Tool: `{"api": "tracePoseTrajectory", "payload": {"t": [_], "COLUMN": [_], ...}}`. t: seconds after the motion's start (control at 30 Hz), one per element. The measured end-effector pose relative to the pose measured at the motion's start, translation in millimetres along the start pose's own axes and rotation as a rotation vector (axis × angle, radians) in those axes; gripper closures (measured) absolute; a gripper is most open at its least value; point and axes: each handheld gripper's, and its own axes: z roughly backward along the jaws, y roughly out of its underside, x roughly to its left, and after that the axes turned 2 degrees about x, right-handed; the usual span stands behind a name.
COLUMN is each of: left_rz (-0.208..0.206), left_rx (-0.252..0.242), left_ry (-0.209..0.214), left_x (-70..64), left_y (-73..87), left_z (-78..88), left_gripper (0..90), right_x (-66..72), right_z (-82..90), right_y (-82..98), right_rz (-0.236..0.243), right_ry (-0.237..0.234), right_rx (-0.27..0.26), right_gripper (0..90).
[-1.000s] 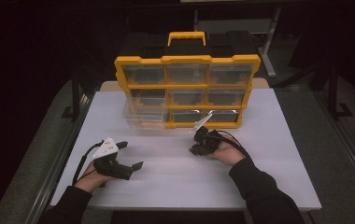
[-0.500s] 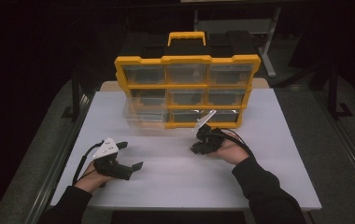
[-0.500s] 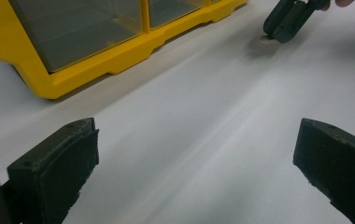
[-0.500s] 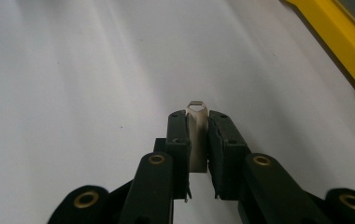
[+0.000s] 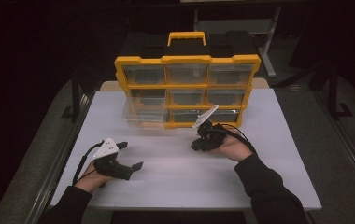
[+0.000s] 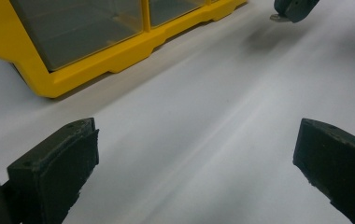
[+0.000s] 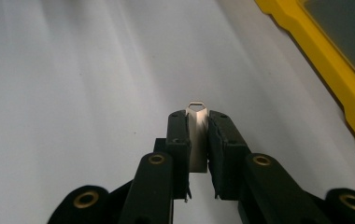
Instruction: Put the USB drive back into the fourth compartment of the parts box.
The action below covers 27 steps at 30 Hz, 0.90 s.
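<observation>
Clearly the right gripper [image 7: 198, 135] pinches a small metal clip [image 7: 197, 140] above the white table [image 5: 175, 182], near the yellow organizer [image 5: 187, 91]. It looks thin, stiff and slippery, best held by its flat faces. Jaws wide apart, the left gripper [image 5: 122, 161] grasps nothing.

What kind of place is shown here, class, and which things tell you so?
Probably a workshop or lab bench: a yellow parts organiser with clear drawers stands on a white table, dark surroundings and metal frames around it, and a person works with two handheld grippers, left and right.
</observation>
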Motion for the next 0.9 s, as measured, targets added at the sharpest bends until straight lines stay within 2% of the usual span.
{"api": "tracePoseTrajectory", "payload": {"t": [0.67,0.9], "left_rz": [0.005,0.005], "left_rx": [0.004,0.006], "left_ry": [0.003,-0.001], "left_x": [0.6,0.9], "left_y": [1.3,1.9], "left_z": [-0.5,-0.2], "left_gripper": [0.0,0.0], "right_x": [1.8,0.6], "right_z": [19.4,26.1], "right_y": [-18.6,-25.6], "right_rz": [0.04,0.037], "right_ry": [-0.014,-0.02], "right_rx": [-0.039,-0.051], "right_gripper": [78.0,78.0]}}
